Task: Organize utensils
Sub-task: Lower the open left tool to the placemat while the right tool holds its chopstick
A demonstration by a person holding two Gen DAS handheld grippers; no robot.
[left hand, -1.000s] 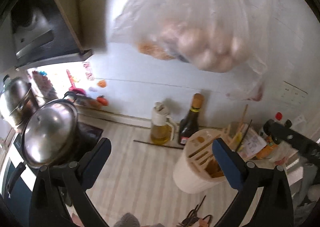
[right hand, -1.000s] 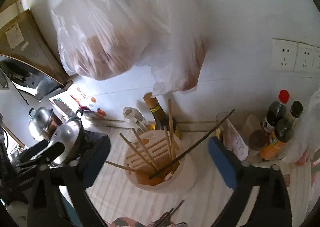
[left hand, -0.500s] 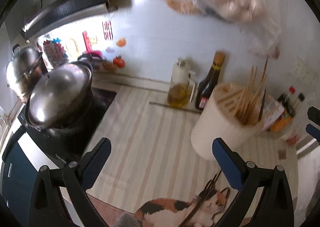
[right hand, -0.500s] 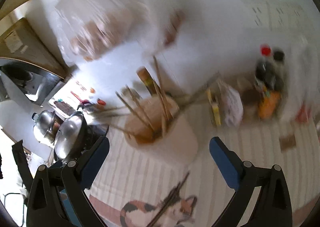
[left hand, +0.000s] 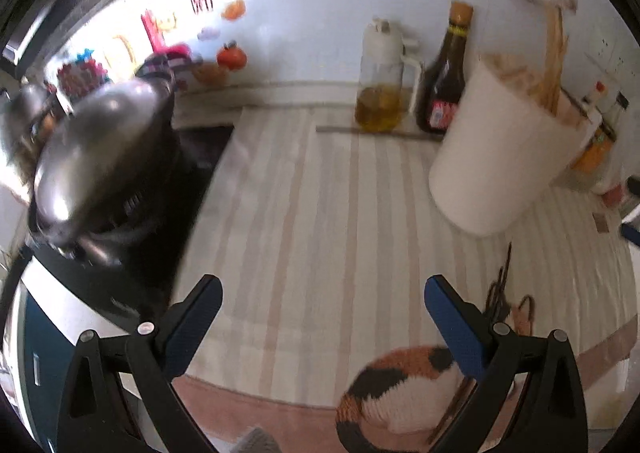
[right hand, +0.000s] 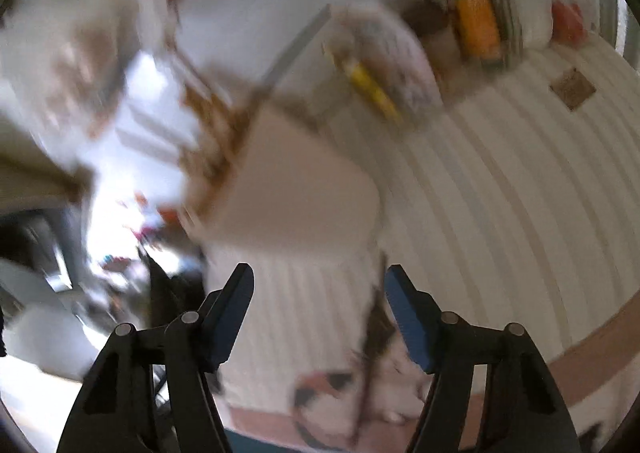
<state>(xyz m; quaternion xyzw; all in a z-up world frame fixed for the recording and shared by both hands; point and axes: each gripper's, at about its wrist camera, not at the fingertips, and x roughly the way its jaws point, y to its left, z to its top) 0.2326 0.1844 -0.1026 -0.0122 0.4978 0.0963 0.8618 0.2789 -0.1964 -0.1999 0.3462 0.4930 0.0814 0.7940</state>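
Observation:
A white utensil holder [left hand: 500, 141] with wooden chopsticks [left hand: 554, 53] sticking out stands on the striped cloth at the right. A few dark chopsticks [left hand: 500, 285] lie flat on the cloth in front of it, by the cat print. My left gripper [left hand: 323, 285] hangs open above the bare cloth with nothing between its fingers. The right wrist view is blurred. There my right gripper [right hand: 319, 273] is open with its jaws closing, just below the holder [right hand: 304, 189]. The loose chopsticks [right hand: 372, 333] lie on the cloth close to its right finger, not gripped.
A pot with a steel lid [left hand: 100, 157] sits on the black stove at the left. An oil jug [left hand: 380, 85] and a dark sauce bottle [left hand: 444, 81] stand by the wall. Condiment bottles [right hand: 476, 21] crowd the far right. The cloth ends in a cat print [left hand: 400, 393].
Both grippers have sunk toward the counter; the hanging bags have left the views. The right gripper has rolled and its jaws have narrowed. The loose chopsticks now lie close to it.

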